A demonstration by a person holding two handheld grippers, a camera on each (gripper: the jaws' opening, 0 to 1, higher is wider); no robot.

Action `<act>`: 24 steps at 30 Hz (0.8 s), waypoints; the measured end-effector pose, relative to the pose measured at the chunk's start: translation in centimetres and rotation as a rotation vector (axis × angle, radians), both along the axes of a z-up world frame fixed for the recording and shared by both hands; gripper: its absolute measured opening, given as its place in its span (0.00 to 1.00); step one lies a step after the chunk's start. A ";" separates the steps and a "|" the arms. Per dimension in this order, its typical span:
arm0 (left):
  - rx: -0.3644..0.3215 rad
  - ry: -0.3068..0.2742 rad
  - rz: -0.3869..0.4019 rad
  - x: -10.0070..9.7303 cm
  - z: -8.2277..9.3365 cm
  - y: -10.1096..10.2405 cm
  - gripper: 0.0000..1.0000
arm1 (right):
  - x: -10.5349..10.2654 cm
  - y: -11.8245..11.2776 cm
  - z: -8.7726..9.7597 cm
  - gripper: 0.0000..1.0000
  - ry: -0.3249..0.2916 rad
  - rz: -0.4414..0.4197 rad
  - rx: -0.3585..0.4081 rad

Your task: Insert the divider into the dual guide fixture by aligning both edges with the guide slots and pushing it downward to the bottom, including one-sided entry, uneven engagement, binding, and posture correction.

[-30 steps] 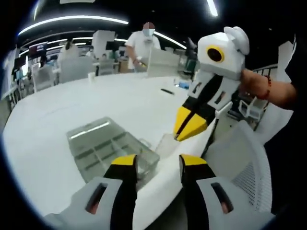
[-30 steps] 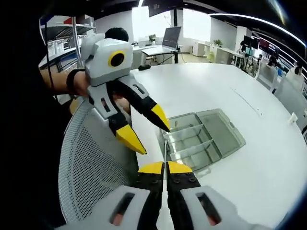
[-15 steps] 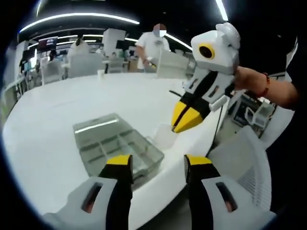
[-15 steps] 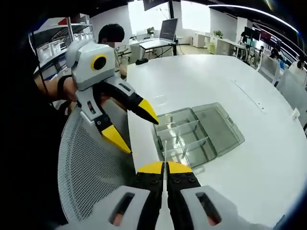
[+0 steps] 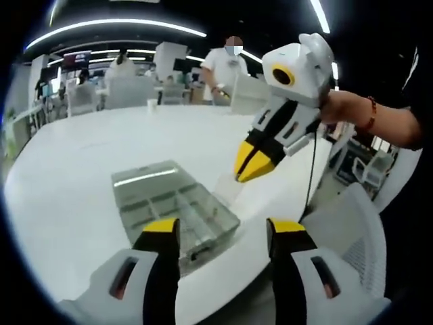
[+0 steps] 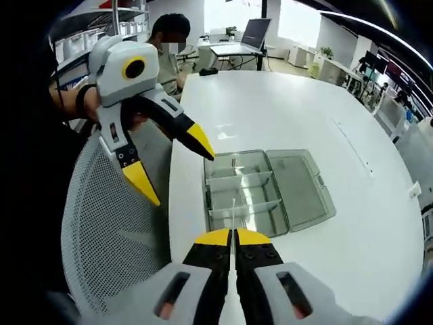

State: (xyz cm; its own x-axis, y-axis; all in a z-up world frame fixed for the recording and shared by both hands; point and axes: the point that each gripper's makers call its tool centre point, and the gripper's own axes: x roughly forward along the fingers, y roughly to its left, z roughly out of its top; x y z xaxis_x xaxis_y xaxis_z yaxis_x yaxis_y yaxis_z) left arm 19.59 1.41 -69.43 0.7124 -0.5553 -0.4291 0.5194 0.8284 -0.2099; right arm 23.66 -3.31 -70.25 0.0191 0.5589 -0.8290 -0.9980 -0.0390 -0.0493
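On the white worktop of an open office stands the clear fixture. Our right gripper pinches the thin divider above it; the left gripper is spread, idle. We should level both edges before pushing.

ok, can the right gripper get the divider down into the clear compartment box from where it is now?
Probably yes. The right gripper is shut on the thin clear divider, held above the near end of the open compartment box. The left gripper hangs open off to the side, not over the slots.
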 end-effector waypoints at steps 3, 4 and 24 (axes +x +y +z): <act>-0.009 0.001 0.017 0.1 0.0 0.2 0.53 | 0.6 -0.2 -0.2 0.00 -0.042 0.035 -0.033; -0.010 0.001 0.022 0.2 -0.1 0.3 0.53 | 0.8 -0.1 -0.2 0.00 -0.052 0.051 -0.031; -0.013 0.016 0.042 -0.1 -0.6 0.4 0.59 | 1.6 0.6 -1.8 0.00 -0.049 0.113 -0.076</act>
